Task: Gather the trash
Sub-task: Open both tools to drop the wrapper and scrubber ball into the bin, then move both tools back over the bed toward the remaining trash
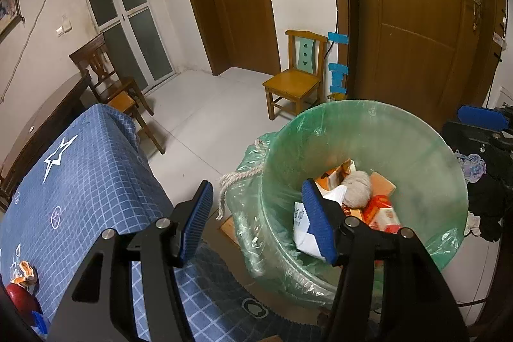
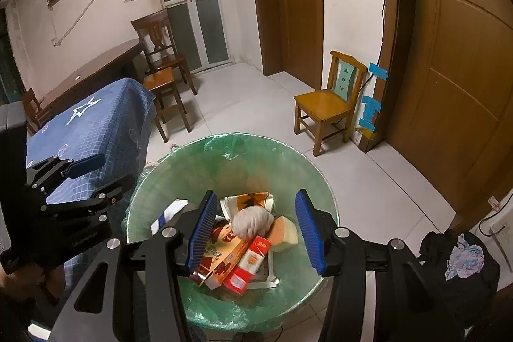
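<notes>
Hovering over the bin (image 2: 231, 149), the right gripper (image 2: 258, 233) stands open, nothing between its pads. Left gripper (image 1: 256, 221) gapes too, empty, at the bin's rim beside the blue cloth (image 1: 80, 169). Boxes (image 2: 247, 262) and a grey wad (image 2: 253, 221) lie inside the green liner. Only the left view catches a rope (image 1: 237, 177).

Bin liner (image 2: 304, 169) is thin see-through green plastic, crinkly and a bit shiny. Inside it: glossy printed cardboard boxes (image 2: 247, 265) and a fuzzy grey wad (image 2: 251, 220) at 12 o'clock from them. Tablecloth (image 1: 89, 181) is matt blue checked cloth. Small chair (image 2: 323, 104) is varnished wood, floor (image 1: 205, 104) smooth pale tile. Gripper pads (image 2: 203, 228) are ribbed blue, rubbery looking.
</notes>
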